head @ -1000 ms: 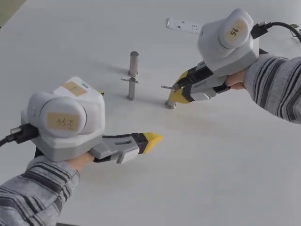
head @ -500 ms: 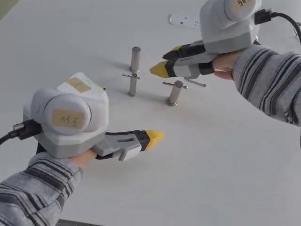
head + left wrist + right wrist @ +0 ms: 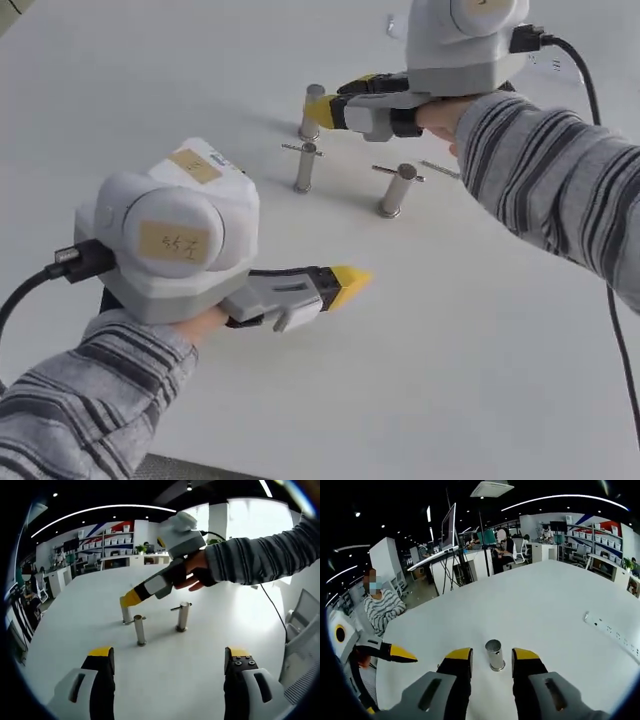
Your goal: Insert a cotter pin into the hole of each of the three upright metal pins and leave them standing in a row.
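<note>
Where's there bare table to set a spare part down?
Bare: the broad table right of the left tongs, nearer than the right pin. Crowded: right tongs at the far pin, middle pin and loose cotter pin close by.

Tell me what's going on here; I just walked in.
A person works at a table. The right tongs stand open around the far pin, which has no cotter pin. The middle pin and nearest pin already carry theirs. A loose cotter pin lies nearby. The left tongs hover open.

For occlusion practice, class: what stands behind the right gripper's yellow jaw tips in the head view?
An upright silver metal pin, base visible; the right gripper covers part of its shaft.
</note>
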Motion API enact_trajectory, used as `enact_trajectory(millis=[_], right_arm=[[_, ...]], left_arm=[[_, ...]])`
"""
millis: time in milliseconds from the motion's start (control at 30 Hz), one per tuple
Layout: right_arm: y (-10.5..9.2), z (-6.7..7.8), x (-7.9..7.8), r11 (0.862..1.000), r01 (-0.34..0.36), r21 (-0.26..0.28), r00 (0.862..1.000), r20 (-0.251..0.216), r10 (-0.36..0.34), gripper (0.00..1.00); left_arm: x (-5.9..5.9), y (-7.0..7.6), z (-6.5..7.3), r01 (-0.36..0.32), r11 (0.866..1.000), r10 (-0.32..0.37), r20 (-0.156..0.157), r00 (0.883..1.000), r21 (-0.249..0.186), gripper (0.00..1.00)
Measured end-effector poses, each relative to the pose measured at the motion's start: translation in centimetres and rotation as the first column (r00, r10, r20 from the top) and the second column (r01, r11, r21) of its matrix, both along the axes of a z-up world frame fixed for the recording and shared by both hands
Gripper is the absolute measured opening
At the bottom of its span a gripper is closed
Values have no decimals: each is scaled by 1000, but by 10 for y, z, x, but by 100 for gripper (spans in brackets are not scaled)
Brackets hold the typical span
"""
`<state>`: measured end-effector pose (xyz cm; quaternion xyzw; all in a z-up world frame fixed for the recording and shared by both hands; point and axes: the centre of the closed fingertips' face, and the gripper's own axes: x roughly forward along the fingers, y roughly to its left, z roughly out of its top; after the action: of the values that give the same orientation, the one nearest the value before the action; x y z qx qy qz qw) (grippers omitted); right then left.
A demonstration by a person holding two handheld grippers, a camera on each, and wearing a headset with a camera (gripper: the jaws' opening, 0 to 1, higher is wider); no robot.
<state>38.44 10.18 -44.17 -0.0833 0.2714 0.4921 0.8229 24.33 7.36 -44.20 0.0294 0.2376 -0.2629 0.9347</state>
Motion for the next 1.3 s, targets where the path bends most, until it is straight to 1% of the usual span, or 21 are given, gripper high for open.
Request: enact_trajectory(millis=[100, 167, 333, 433, 500, 600, 700, 733, 767, 800, 833, 867, 967, 1067, 1167, 1233, 1300], right_arm=[[6, -3, 5, 1000, 4, 9, 1000, 6, -4, 24], [10, -5, 4, 1000, 3, 5, 1000, 9, -3, 21], [11, -12, 9, 1000, 3, -8, 1000, 7, -3, 13], [12, -15, 15, 1000, 7, -14, 1000, 2, -7, 12], [13, -14, 15, 1000, 10, -3, 1000, -5, -10, 11], [12, -12, 15, 1000, -6, -23, 1000, 20, 6, 10], [11, -10, 15, 999, -18, -45, 999, 35, 19, 9], [13, -9, 11, 998, -27, -61, 998, 56, 31, 9], [13, -8, 10, 998, -28, -63, 998, 54, 32, 9], [12, -9, 12, 998, -30, -63, 998, 48, 33, 9], [11, -9, 13, 998, -17, -58, 999, 33, 19, 8], [10, -10, 15, 998, -12, -57, 1000, 27, 14, 8], [4, -9, 14, 996, -12, -84, 999, 44, 16, 8], [-2, -8, 15, 995, -17, -94, 998, 52, 22, 8], [-8, -2, 16, 994, -16, -104, 998, 64, 23, 8], [-13, -2, 18, 994, -12, -113, 998, 67, 20, 8], [-19, 3, 17, 992, -10, -125, 997, 71, 19, 8]], left_arm=[[1, -1, 0, 3, 1000, -3, 3, 1000, 2, 90], [1, -1, -1, 3, 1000, -3, 2, 1000, 2, 90], [2, 3, -1, -10, 1000, 10, 0, 1000, -5, 89], [2, 4, -1, -16, 1000, 16, 0, 1000, -5, 89], [3, 5, 1, -19, 1000, 20, 5, 1000, -9, 89], [3, 5, 1, -20, 1000, 20, 6, 1000, -8, 89], [3, 5, 0, -21, 1000, 21, 5, 1000, -8, 89], [3, 5, 0, -21, 1000, 21, 4, 1000, -7, 89], [3, 5, 0, -20, 1000, 20, 3, 1000, -7, 89], [3, 5, 0, -20, 1000, 20, 3, 1000, -6, 89], [3, 5, -1, -19, 1000, 19, -1, 1000, -4, 89], [3, 5, -1, -18, 1000, 18, -2, 1000, -3, 89], [2, 4, -2, -17, 1000, 17, -3, 1000, 3, 89], [3, 6, -2, -19, 1000, 19, -2, 1000, 7, 89], [2, 6, -3, -18, 1000, 18, -4, 1000, 7, 89], [1, 5, -4, -15, 1000, 15, -11, 1000, 8, 89], [1, 4, -4, -11, 1000, 11, -10, 1000, 13, 89]])
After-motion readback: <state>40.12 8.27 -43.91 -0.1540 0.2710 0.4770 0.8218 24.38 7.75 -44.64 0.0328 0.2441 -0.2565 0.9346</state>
